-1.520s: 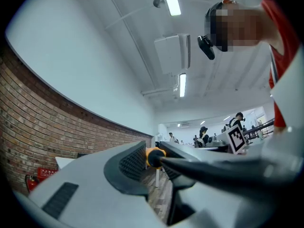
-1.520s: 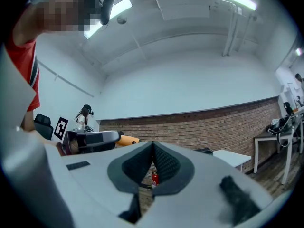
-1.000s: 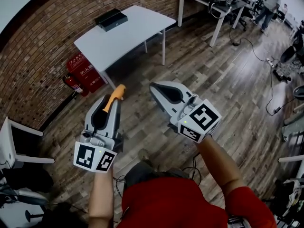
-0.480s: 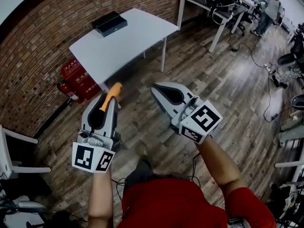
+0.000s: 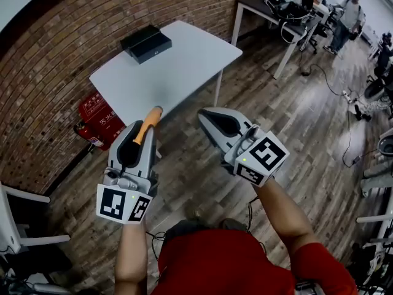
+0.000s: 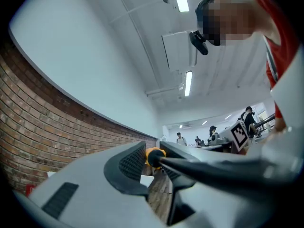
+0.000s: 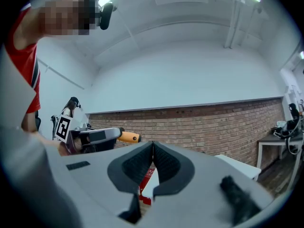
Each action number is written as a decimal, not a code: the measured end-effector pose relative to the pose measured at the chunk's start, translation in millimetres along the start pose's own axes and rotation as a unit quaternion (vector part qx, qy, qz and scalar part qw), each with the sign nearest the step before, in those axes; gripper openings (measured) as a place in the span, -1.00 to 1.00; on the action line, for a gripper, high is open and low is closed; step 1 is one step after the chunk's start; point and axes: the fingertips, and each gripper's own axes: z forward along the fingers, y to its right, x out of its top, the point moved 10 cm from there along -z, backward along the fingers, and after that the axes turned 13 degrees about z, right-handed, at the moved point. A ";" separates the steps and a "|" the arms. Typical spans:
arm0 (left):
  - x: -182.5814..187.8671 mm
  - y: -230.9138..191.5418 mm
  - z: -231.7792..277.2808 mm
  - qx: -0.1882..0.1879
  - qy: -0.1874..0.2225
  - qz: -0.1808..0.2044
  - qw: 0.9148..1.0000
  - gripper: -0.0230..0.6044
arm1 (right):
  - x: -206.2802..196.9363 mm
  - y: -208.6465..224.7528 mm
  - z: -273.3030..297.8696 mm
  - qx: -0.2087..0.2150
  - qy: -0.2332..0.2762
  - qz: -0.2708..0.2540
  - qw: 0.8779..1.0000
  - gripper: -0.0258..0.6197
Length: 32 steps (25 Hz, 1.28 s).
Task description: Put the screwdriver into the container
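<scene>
Screwdriver held, container far off

Head view: left gripper (image 5: 141, 129) clamps the screwdriver (image 5: 149, 118), orange handle jutting out, well apart from the black container (image 5: 146, 43) on the surface (image 5: 190, 63). Left gripper view: a slim hold, so the tool could pivot or slip. Right gripper view: right gripper (image 7: 152, 158) pinched together, empty.
</scene>
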 end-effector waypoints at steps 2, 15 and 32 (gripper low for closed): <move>-7.5 -19.5 11.1 -0.002 0.002 -0.004 1.000 -0.61 | 0.6 9.1 19.6 -0.003 -0.002 -0.002 1.000 -0.83; -44.1 -83.3 83.3 -0.013 -0.003 -0.015 1.000 -0.61 | -0.2 77.3 81.1 -0.018 -0.017 0.001 1.000 -0.83; -96.2 -134.4 227.8 0.026 -0.035 -0.005 0.999 -0.61 | 21.7 237.6 172.0 0.045 -0.023 0.016 0.999 -0.83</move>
